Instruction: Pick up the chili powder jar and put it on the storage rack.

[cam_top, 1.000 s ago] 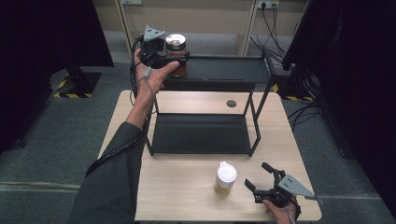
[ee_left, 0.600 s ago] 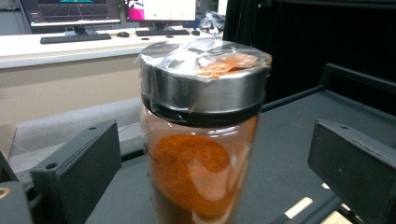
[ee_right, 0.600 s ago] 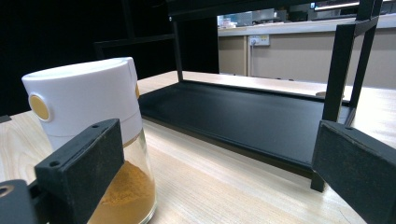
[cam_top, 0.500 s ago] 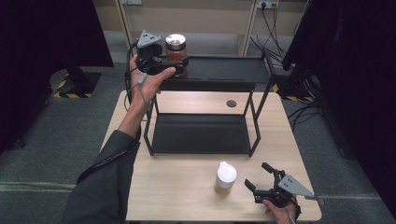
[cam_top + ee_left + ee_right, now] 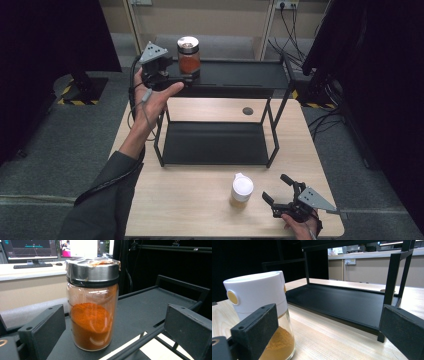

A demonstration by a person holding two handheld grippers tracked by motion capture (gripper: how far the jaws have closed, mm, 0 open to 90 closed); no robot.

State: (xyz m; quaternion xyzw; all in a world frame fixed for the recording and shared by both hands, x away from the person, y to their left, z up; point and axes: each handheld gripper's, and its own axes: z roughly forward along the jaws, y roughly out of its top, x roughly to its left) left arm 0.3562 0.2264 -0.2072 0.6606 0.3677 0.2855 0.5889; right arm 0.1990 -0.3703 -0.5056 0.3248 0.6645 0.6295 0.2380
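the jar of red powder (image 5: 188, 55) stands upright on the top shelf of the black rack (image 5: 235, 75), at its left end, with the left gripper (image 5: 186, 76) open around its base and not touching the glass, so this jar looks placed. the white-capped jar (image 5: 241, 190) stands on the table (image 5: 200, 200) in front of the rack, just left of the open right gripper (image 5: 278, 188), and to my eye is what's left to shelve. the left gripper view shows plastic film over the metal lid (image 5: 92, 268), which the high view is too coarse to show.
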